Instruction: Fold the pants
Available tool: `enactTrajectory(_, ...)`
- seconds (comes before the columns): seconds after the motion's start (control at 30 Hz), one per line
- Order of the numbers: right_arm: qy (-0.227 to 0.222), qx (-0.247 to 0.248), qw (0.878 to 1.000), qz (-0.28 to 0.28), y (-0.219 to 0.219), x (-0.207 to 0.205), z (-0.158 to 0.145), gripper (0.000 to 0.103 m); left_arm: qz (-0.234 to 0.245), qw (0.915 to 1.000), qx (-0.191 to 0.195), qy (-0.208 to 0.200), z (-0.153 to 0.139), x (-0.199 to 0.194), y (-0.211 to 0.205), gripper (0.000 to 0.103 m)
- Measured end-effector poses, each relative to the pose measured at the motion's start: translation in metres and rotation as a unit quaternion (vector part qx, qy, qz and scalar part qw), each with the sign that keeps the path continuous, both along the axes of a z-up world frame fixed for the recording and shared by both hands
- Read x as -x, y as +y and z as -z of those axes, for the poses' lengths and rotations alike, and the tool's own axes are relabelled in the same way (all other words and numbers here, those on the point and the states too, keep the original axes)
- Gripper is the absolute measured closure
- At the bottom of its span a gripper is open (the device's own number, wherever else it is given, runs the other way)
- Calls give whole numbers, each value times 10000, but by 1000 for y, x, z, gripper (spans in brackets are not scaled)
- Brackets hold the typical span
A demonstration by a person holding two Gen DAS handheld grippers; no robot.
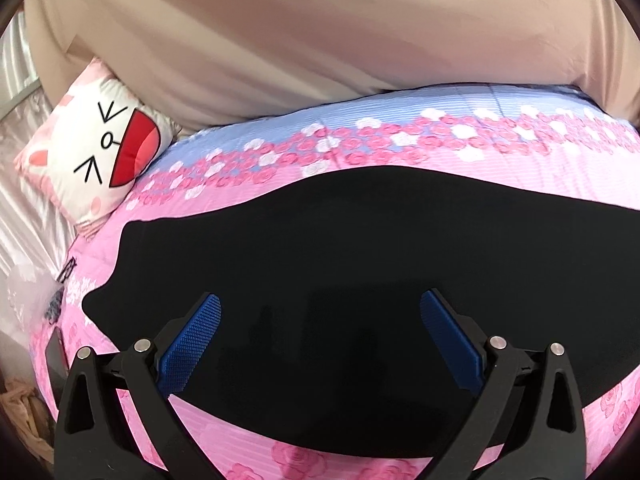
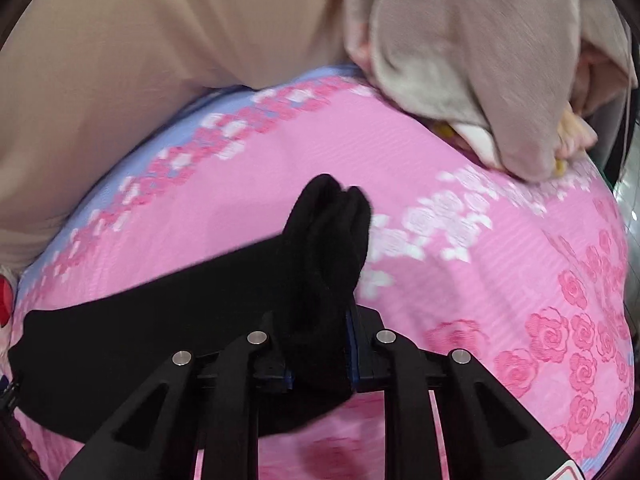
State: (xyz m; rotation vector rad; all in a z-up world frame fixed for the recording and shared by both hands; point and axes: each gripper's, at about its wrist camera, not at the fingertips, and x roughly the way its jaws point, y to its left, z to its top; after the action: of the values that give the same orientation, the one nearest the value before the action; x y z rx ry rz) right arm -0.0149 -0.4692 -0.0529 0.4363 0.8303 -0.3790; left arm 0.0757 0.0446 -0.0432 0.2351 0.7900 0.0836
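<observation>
Black pants lie spread flat on a pink flowered bedspread. My left gripper hovers over them with its blue pads wide apart and nothing between them. In the right wrist view, my right gripper is shut on a bunched end of the black pants. That end stands up in a wad between the fingers, and the remaining cloth trails off to the left across the bedspread.
A white cushion with a cartoon face leans at the bed's left end. Beige fabric fills the far side. A grey and cream heap of clothes sits at the bed's far right.
</observation>
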Motion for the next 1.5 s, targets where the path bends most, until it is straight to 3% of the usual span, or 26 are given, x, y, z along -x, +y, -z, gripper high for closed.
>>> enactTrajectory(0.23, -640, 267, 9885, -1347, 136, -38, -63, 86, -139, 9997, 179, -46, -2, 6, 37, 5)
enactTrajectory(0.33, -600, 471, 9831, -1667, 182, -60, -70, 86, -224, 9994, 271, -40, -3, 9, 54, 5)
enactTrajectory(0.4, -560, 490, 9841, -1615, 188, -66, -69, 86, -256, 9992, 287, -53, -3, 12, 65, 5)
enactTrajectory(0.6, -424, 478, 9964, -551, 121, -29, -64, 86, -260, 9996, 114, -44, 1, 17, 85, 5)
enactTrajectory(0.8, -44, 651, 9961, 601, 48, 21, -58, 85, -174, 9997, 131, 65, 8, 6, 73, 5)
enactTrajectory(1.1, 118, 437, 9972, 600, 37, 14, -22, 85, -138, 9998, 20, 161, 11, 3, 53, 5)
enactTrajectory(1.23, 164, 301, 9975, 620, 31, 12, -9, 80, -158, 9997, -26, 197, 11, 4, 52, 5)
enactTrajectory(1.3, 210, 205, 9973, 672, 24, 14, -2, 66, -182, 9996, -68, 211, 12, 4, 53, 5)
enactTrajectory(1.33, 216, 190, 9970, 717, 20, 16, 1, 47, -205, 9995, -82, 214, 11, 4, 54, 5)
enactTrajectory(1.37, 248, 257, 9957, 860, 15, 21, 3, 35, -224, 9995, -82, 216, 10, 5, 55, 5)
enactTrajectory(1.5, 321, 271, 9918, 1206, -4, 40, 11, 28, -306, 9993, -50, 220, 6, 7, 60, 5)
